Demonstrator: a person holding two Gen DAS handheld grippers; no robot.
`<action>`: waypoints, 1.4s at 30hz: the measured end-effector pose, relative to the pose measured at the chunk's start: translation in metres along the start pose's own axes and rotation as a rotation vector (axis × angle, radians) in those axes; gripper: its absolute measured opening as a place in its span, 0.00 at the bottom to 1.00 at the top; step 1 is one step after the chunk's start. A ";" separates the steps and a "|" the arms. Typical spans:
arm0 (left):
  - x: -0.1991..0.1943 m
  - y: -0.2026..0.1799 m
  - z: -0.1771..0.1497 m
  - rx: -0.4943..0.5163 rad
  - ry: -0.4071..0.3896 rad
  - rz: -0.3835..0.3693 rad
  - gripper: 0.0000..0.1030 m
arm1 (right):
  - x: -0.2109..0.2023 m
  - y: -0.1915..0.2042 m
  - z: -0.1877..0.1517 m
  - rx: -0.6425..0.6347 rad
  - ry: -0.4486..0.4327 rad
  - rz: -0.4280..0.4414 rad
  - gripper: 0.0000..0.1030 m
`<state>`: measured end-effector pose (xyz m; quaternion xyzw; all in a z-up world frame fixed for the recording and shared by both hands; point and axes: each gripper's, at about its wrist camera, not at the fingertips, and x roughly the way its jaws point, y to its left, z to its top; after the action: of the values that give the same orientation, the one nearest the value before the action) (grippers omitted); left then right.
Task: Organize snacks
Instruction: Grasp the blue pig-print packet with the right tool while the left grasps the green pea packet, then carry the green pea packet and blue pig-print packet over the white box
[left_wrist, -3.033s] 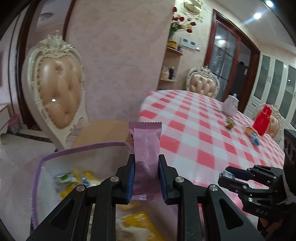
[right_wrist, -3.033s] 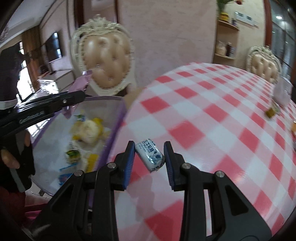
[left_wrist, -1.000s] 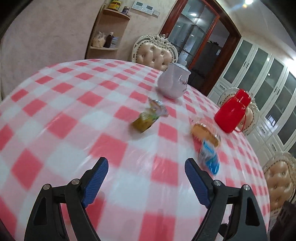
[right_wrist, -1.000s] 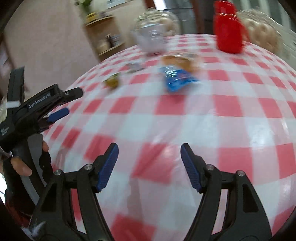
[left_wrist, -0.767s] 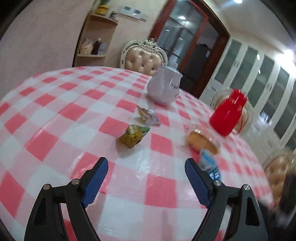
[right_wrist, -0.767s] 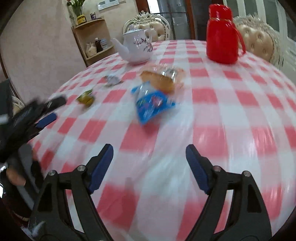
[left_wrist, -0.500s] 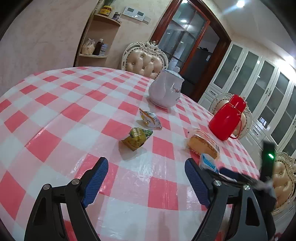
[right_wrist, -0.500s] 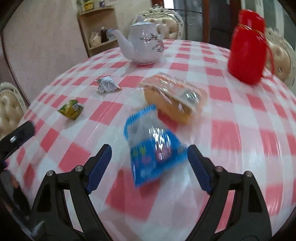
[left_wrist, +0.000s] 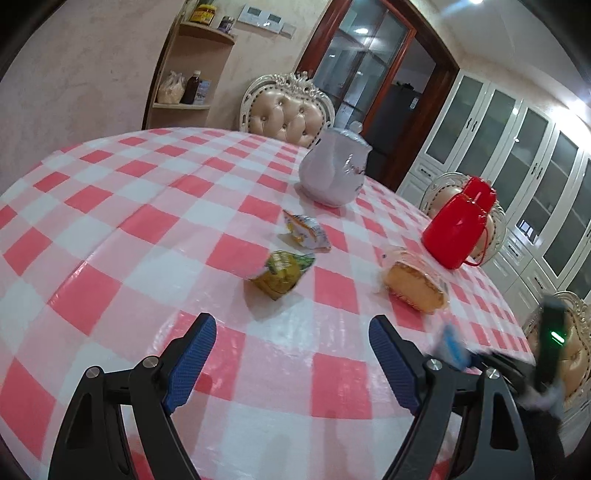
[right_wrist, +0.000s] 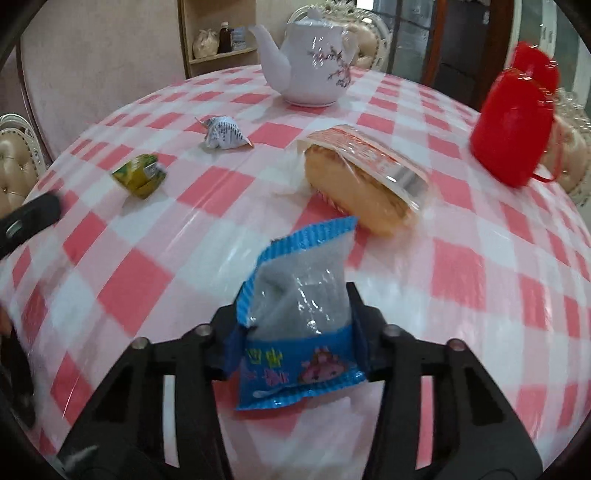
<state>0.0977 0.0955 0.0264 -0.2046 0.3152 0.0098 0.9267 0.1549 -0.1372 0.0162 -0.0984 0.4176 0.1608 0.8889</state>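
Observation:
My right gripper (right_wrist: 295, 325) is shut on a blue snack packet (right_wrist: 295, 314) just above the checked table; the packet also shows in the left wrist view (left_wrist: 452, 345). My left gripper (left_wrist: 290, 347) is open and empty, a short way before a yellow-green snack (left_wrist: 280, 273). That snack shows in the right wrist view (right_wrist: 140, 175). A silver-and-yellow packet (left_wrist: 304, 230) lies beyond it, also in the right wrist view (right_wrist: 223, 134). A wrapped cake (left_wrist: 413, 282) lies to the right, just beyond the blue packet in the right wrist view (right_wrist: 364, 182).
A white teapot (left_wrist: 334, 170) and a red flask (left_wrist: 460, 223) stand further back on the red-and-white checked table (left_wrist: 147, 229). Padded chairs (left_wrist: 290, 110) ring the table. A wall shelf (left_wrist: 188, 66) and glass cabinets stand behind.
My right gripper has closed on the blue packet, which lay between its open fingers half a second ago. My left gripper has moved closer to the yellow-green snack and stays open.

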 end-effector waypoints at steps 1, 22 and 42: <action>0.003 0.003 0.002 -0.002 0.007 0.002 0.83 | -0.011 0.001 -0.006 0.031 -0.011 0.006 0.48; 0.100 -0.020 0.039 0.285 0.235 0.036 0.29 | -0.075 0.059 -0.068 0.183 -0.055 0.109 0.49; -0.030 -0.048 -0.027 0.319 0.083 -0.013 0.28 | -0.080 0.047 -0.070 0.221 -0.108 0.041 0.48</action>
<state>0.0647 0.0449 0.0426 -0.0571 0.3493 -0.0547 0.9337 0.0399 -0.1314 0.0315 0.0177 0.3864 0.1372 0.9119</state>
